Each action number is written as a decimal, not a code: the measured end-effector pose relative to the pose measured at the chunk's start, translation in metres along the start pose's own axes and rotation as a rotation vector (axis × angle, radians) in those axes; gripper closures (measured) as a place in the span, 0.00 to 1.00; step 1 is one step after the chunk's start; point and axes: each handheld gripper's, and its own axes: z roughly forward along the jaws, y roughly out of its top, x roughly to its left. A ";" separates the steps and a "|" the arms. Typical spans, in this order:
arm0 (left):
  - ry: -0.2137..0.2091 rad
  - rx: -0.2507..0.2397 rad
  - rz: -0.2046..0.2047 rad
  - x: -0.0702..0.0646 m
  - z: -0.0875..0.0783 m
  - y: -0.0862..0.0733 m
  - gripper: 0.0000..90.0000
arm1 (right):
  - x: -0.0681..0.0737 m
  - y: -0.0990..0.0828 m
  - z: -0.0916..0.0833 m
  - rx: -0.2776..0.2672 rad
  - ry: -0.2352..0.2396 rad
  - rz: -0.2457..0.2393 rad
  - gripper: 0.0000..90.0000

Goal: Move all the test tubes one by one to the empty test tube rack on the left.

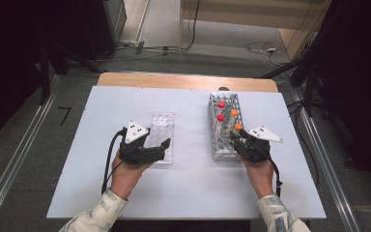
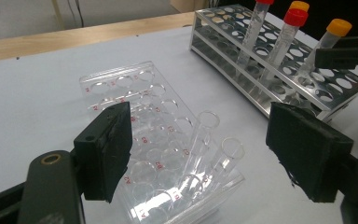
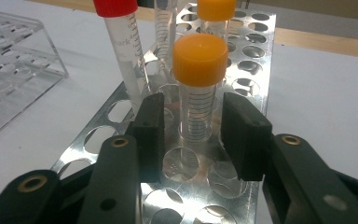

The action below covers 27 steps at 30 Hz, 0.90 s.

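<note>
At the near end of the perforated metal tube rack (image 1: pixel 225 126), right gripper (image 3: pixel 193 133) has its jaws bracketing the clear graduated tube with the orange cap (image 3: pixel 199 88). That tube stands upright in a rack hole, one row nearer than a second orange-capped tube (image 3: pixel 216 14); a red-capped tube (image 3: pixel 121 51) stands left of it in the right gripper view. Pads sit either side of the tube body just below the cap, with a sliver of gap showing on both sides, so not clamped yet.

Left of the metal rack, left gripper (image 2: pixel 205 154) hangs with jaws wide apart over the near end of the clear acrylic rack (image 2: pixel 144 135), holding nothing. Two uncapped clear glass tubes (image 2: pixel 212 149) lean in that acrylic rack's near holes.

Step in hand, as I read it: grasping the orange-capped tube for a pull.

Next: close until both pads bite, then lift straight up along the tube axis. Any tilt risks binding in the hole or knocking the red-capped neighbour.
</note>
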 end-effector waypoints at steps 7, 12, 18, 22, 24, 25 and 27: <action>-0.001 0.002 0.000 -0.001 0.000 0.000 0.26 | 0.000 0.000 0.001 0.004 0.001 -0.002 0.76; 0.000 0.002 -0.001 -0.001 0.001 0.000 0.26 | -0.001 0.000 0.002 0.007 -0.002 0.000 0.79; -0.002 -0.004 -0.003 0.000 0.000 0.000 0.26 | -0.003 0.005 -0.007 -0.033 -0.005 0.013 0.80; 0.000 -0.005 -0.006 0.000 0.000 0.000 0.26 | -0.002 0.018 -0.023 -0.094 -0.009 0.019 0.80; 0.001 -0.006 -0.008 0.000 -0.001 0.000 0.26 | -0.003 0.022 -0.030 -0.120 -0.002 0.026 0.80; 0.001 -0.007 -0.007 0.000 -0.001 0.001 0.26 | -0.003 0.024 -0.034 -0.131 -0.001 0.029 0.80; -0.001 -0.009 -0.006 0.000 -0.002 0.001 0.26 | -0.003 0.027 -0.041 -0.150 0.004 0.030 0.80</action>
